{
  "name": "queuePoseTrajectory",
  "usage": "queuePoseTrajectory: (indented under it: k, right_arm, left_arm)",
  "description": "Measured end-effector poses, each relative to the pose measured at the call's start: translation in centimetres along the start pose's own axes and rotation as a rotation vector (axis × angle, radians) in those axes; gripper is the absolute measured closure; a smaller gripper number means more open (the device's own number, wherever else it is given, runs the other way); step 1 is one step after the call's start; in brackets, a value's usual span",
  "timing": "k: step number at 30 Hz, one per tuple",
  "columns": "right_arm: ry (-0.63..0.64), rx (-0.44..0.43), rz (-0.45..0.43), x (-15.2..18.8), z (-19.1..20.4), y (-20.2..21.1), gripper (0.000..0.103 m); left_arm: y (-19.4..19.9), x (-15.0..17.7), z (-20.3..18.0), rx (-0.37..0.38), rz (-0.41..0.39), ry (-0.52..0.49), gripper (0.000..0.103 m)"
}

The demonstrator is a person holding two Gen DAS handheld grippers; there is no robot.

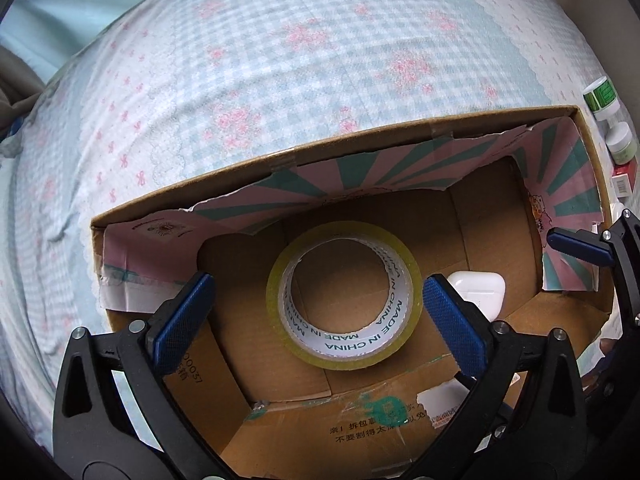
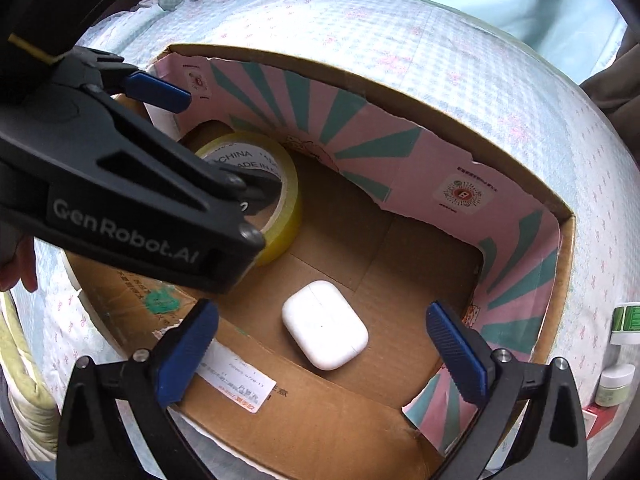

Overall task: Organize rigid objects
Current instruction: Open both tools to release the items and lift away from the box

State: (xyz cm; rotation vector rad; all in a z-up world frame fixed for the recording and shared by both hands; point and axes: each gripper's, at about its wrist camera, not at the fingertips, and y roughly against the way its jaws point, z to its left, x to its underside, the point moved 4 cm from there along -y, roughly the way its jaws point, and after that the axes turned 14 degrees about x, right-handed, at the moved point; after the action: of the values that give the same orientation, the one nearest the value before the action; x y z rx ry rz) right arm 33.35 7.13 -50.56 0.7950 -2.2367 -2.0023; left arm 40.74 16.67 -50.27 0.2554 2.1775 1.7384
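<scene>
Both grippers hang over an open cardboard box (image 1: 400,136) that sits on a bed with a checked, flower-printed sheet (image 1: 280,60). The left gripper (image 1: 316,312) points straight down into the box, its blue-padded fingers (image 1: 182,316) spread wide on either side of a roll of clear packing tape (image 1: 344,344). The roll lies flat on the box floor, hole upward, and the pads stand clear of its rim at about nine and three o'clock, so nothing is pinched. It looks set down there on its flat face so it cannot roll.

The right gripper (image 2: 320,344) is likewise spread wide, with a white earbud case (image 2: 325,325) lying flat on the cardboard floor between and just ahead of its fingers, untouched by either pad. From this side the tape roll (image 2: 280,200) sits at about ten o'clock from the case, partly hidden by the left gripper (image 2: 160,92) reaching in from the upper left.

Outside the box, at about three o'clock, small jars (image 2: 618,384) and a green-labelled container (image 2: 628,320) wait on the sheet, near the box's right wall. My guess is that those go in next, leaving the open floor at the right of the box for them.
</scene>
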Motion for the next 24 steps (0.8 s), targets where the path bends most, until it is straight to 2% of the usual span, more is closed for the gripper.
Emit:
queuePoseTrajectory:
  k: [7, 8, 12, 18, 24]
  right_arm:
    - [-0.027, 0.013, -0.023, 0.7, -0.4, 1.8, 0.0]
    - [-0.031, 0.012, -0.024, 0.6, -1.5, 1.6, 0.0]
    - [-0.053, 0.015, -0.03, 0.9, -1.9, 3.4, 0.0]
    - [-0.073, 0.067, -0.081, 0.6, -2.6, 9.5, 0.0]
    - [-0.158, 0.134, -0.11, 0.9, -4.2, 17.9, 0.0]
  left_arm:
    - [1.6, 1.0, 0.1, -0.002, -0.024, 0.012, 0.0]
    - [1.9, 1.1, 0.0, 0.0, -0.027, 0.013, 0.0]
    - [4.2, 1.6, -0.7, -0.007, -0.053, 0.002, 0.0]
    - [11.0, 2.7, -2.2, -0.042, -0.123, -0.017, 0.0]
    - [20.0, 4.8, -5.0, -0.045, -0.247, -0.013, 0.0]
